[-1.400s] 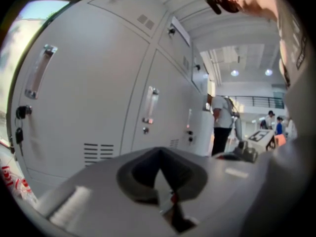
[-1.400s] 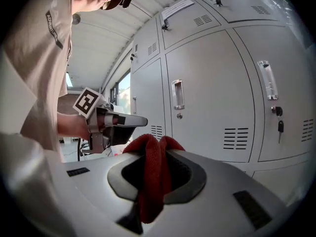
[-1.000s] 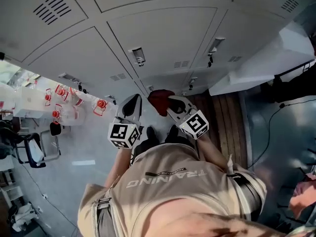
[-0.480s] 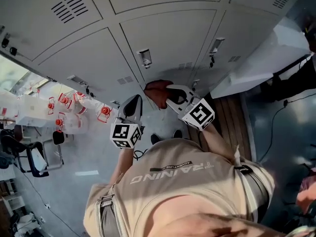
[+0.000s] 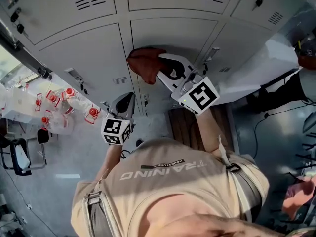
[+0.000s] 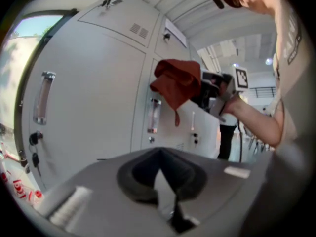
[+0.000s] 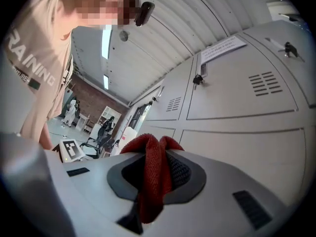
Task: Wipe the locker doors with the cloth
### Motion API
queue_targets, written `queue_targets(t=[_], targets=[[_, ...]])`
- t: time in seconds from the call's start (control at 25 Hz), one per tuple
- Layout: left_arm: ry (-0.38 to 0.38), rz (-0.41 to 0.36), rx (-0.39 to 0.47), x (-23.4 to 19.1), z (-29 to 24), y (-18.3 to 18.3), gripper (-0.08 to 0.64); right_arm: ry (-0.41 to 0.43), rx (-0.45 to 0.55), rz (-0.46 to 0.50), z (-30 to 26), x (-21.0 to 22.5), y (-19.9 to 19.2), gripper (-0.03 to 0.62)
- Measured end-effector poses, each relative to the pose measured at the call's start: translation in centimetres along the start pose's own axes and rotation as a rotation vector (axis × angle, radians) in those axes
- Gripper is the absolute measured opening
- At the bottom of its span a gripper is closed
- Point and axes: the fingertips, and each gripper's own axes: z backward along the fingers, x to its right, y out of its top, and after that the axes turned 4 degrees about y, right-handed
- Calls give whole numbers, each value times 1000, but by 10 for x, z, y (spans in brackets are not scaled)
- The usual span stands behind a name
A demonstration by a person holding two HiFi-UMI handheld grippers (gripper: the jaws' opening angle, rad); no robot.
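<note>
Cloth (image 5: 143,63) in right gripper (image 5: 162,67), beside locker door (image 5: 170,33) edge.

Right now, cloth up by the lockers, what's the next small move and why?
Probably press the red cloth flat onto the locker door and begin a stroke: the right gripper is shut on it, bunched close to the door; the left gripper holds nothing.

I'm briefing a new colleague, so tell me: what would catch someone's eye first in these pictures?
The red cloth stands out most, bunched in the right tongs and held up close to the grey locker doors at top centre of the head view. Next comes the bold black-and-white marker cube just below it, while the left tongs hang lower, shut and empty.
</note>
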Motion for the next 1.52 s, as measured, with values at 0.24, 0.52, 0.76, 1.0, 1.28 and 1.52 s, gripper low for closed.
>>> queue_targets(t=[0.24, 0.52, 0.76, 1.0, 1.28, 1.52], targets=[[5, -13, -6, -15, 3, 1, 6, -26, 29, 129, -23, 24, 49, 43], [4, -8, -28, -22, 10, -10, 6, -64, 66, 211, -40, 46, 81, 43], [14, -2, -11, -31, 11, 2, 5, -93, 5, 173, -50, 66, 63, 43], [-17, -27, 10, -28, 3, 20, 6, -106, -4, 140, -55, 71, 52, 43], [-50, -19, -7, -20, -5, 18, 6, -88, -66, 120, -53, 62, 22, 43], [-49, 7, -37, -17, 0, 0, 5, -75, -139, 47, -46, 49, -24, 43]])
